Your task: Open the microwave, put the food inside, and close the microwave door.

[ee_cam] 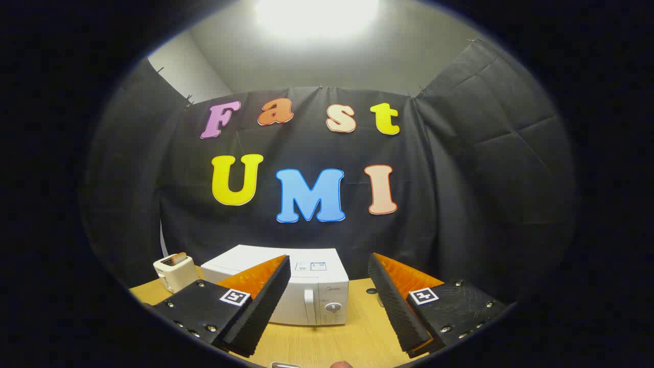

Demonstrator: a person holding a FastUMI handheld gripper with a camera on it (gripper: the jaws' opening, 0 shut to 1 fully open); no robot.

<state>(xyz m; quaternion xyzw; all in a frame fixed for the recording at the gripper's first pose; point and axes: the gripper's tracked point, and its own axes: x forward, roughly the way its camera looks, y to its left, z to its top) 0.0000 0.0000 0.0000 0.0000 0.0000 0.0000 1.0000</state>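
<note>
1. Gripper view put my gripper [329, 301] nearest of all, its fingers [265, 301] spread wide with nothing between them, hanging above the counter [317, 342].
2. Down at the near edge of the counter, below the fingers, I could make out a small pale shape and a rounded brownish bit, both too cut off to name; I could not say whether either was the food.
3. Just ahead, framed in the gap between the fingers, stood the white microwave [301, 286], its door shut, with the upright handle [309, 306] and a round knob [333, 307] facing me.
4. I judged I was at the very first step: opening had not begun. The next move called for bringing one finger behind that handle and pulling the door outward.
5. Beyond the microwave's left side sat a cream toaster [173, 273] with a slice in its slot.
</note>
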